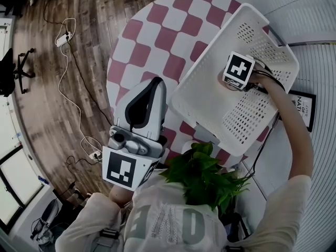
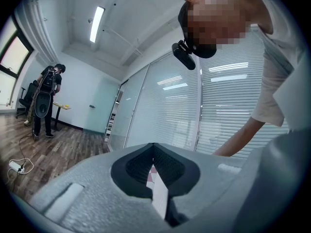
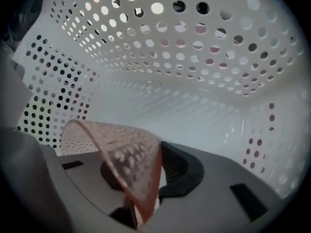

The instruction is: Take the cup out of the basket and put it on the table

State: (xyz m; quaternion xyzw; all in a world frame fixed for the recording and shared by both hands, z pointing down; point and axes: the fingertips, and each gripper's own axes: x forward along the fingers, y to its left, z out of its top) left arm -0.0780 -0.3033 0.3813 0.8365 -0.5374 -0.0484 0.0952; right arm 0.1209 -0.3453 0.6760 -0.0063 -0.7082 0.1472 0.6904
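A translucent pinkish cup (image 3: pixel 127 161) with pale dots lies inside the white perforated basket (image 1: pixel 210 109), which stands on the red and white checked table (image 1: pixel 152 41). My right gripper (image 3: pixel 146 173) reaches down into the basket, and the cup's thin wall is pinched between its dark pads. From the head view this gripper (image 1: pixel 237 72) shows mostly as its marker cube, and the cup is almost wholly hidden beneath it. My left gripper (image 1: pixel 153 84) hovers over the table's near left edge, shut and holding nothing; its tips (image 2: pixel 153 147) meet.
The basket's walls (image 3: pixel 194 47) close in around the right gripper. A green leafy plant (image 1: pixel 205 175) sits at the table's near edge by the person's chest. Cables and a power strip (image 1: pixel 65 38) lie on the wood floor. Another person (image 2: pixel 46 101) stands far off.
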